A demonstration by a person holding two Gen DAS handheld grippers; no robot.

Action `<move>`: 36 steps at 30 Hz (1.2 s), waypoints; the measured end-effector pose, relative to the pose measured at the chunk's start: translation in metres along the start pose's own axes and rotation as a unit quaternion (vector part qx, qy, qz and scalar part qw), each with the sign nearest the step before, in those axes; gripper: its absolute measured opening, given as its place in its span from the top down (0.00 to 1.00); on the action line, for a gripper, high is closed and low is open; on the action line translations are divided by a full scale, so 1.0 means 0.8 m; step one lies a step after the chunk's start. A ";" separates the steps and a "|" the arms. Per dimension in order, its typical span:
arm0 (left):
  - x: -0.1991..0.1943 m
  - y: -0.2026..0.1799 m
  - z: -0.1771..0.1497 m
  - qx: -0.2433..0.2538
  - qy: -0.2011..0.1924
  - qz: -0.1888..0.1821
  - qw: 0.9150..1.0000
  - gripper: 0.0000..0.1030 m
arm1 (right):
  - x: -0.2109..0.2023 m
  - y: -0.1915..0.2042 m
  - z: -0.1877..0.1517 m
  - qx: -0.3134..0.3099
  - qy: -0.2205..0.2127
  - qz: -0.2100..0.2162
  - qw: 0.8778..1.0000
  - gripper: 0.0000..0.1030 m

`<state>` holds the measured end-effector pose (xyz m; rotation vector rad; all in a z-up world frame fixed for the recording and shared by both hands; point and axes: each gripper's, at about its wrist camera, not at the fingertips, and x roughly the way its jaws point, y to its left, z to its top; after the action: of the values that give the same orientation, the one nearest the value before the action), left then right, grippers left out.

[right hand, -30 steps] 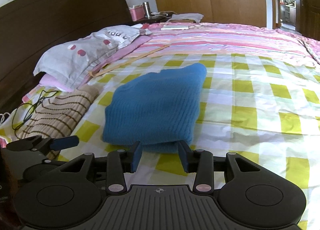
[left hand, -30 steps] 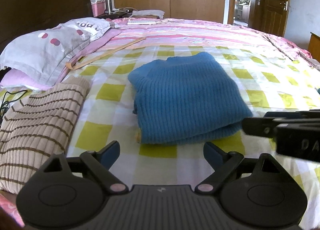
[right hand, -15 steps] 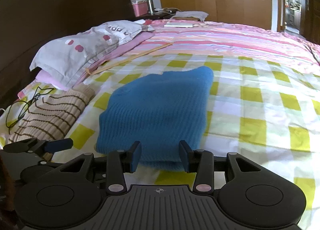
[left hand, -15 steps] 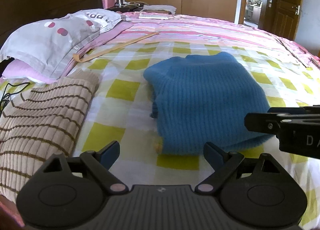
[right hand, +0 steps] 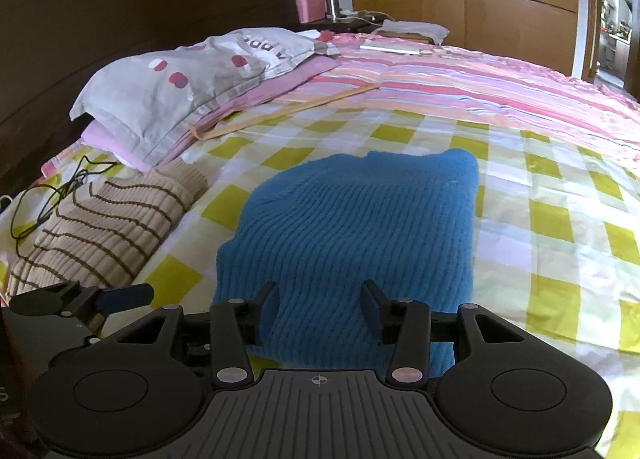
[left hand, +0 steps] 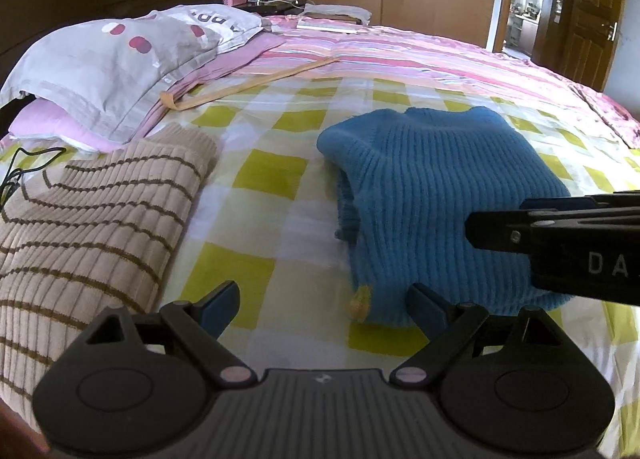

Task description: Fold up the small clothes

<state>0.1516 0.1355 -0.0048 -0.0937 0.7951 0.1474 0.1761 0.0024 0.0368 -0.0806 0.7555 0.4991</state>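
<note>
A folded blue knit sweater [left hand: 440,187] [right hand: 360,219] lies flat on the yellow-checked bedspread [left hand: 272,179]. My right gripper [right hand: 320,299] hovers over its near edge. Its jaws are opening, and the knit lies beneath and between the fingers without being pinched. My left gripper [left hand: 324,303] stands wide open over bare bedspread. Its right finger [left hand: 424,307] is at the sweater's near left corner, beside a small yellow tag [left hand: 360,303]. A folded beige sweater with brown stripes [left hand: 88,227] [right hand: 108,219] lies to the left.
Grey and pink pillows [left hand: 120,63] rest against a dark headboard [right hand: 140,11] at the left. A black cable [right hand: 52,195] trails near the beige sweater. A thin tan strap [left hand: 248,87] crosses the pink striped cover [right hand: 480,83]. A book [right hand: 392,47] lies at the far end.
Both grippers have moved forward toward the blue sweater. The right one now reaches over its near edge, with its jaws a little wider. The sweater lies still.
</note>
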 end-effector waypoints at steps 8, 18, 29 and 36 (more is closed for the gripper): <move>-0.004 0.015 -0.007 -0.010 -0.012 -0.003 1.000 0.07 | 0.033 0.018 0.034 -0.028 -0.002 -0.001 1.000 0.43; -0.012 0.031 -0.013 -0.015 -0.019 -0.017 1.000 0.07 | 0.129 0.083 0.079 -0.095 0.055 -0.048 0.993 0.28; -0.022 0.042 -0.006 -0.042 -0.045 -0.038 0.997 0.07 | 0.078 -0.029 0.102 0.087 0.030 -0.019 0.996 0.88; -0.008 0.061 0.023 -0.056 -0.066 -0.014 0.996 0.07 | 0.035 -0.058 0.102 0.118 -0.002 0.018 0.993 0.88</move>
<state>0.1521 0.1859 0.0112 -0.1988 0.6528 0.1696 0.2667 -0.0071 0.0724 0.1553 0.8091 0.4415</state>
